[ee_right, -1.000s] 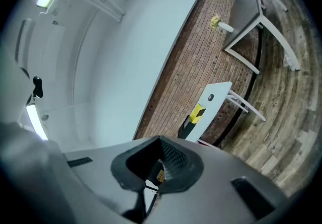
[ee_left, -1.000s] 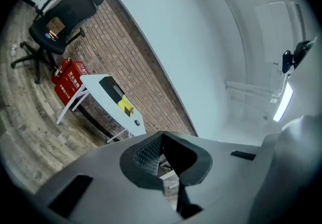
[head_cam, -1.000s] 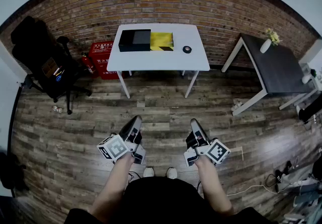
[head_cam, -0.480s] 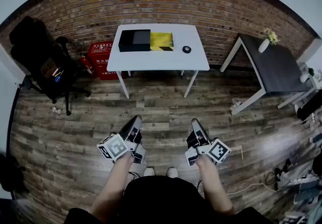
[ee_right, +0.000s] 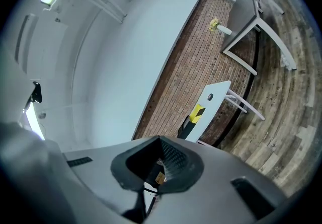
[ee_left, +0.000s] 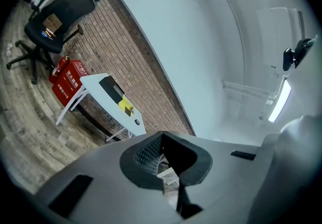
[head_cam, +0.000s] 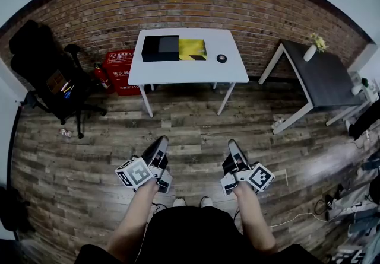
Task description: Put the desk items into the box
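The black box (head_cam: 160,48) sits at the back of the white desk (head_cam: 184,73). A yellow item (head_cam: 192,48) touches its right side and a small round dark item (head_cam: 221,58) lies just beyond, all well apart from us. Our left gripper (head_cam: 161,140) and right gripper (head_cam: 232,144) point level toward the desk, each with jaws pressed together on nothing. Since a second ago hardly anything has shifted — we judge the approach barely begun, with no item reached.
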Tool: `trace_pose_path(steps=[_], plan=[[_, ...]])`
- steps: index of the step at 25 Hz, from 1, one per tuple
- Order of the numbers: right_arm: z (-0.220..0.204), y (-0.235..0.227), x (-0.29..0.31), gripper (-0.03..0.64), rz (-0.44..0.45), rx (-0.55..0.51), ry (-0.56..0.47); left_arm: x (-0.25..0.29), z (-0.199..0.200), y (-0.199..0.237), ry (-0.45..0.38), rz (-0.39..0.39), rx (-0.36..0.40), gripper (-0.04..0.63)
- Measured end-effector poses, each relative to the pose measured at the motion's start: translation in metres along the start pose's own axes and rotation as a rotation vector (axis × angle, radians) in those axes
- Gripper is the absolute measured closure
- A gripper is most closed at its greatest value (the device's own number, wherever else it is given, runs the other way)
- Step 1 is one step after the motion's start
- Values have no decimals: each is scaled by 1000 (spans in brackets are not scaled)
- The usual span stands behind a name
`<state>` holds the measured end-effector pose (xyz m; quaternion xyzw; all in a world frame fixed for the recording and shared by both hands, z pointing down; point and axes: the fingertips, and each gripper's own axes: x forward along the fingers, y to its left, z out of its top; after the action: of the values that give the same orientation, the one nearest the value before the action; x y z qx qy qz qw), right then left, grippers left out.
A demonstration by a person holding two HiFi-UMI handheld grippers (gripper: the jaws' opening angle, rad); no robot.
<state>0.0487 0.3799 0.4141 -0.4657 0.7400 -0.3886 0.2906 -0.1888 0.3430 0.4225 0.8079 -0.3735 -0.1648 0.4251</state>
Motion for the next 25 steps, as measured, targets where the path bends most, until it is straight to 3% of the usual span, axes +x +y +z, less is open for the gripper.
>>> trace_pose_path(steps=[15,25], plan=[[-22,24,16,597,6,-37,15,-26,18,25,-4,-9,-21,584],[-25,8,44,597,29,-19,45,-7,17,46,7,14,-33,583]])
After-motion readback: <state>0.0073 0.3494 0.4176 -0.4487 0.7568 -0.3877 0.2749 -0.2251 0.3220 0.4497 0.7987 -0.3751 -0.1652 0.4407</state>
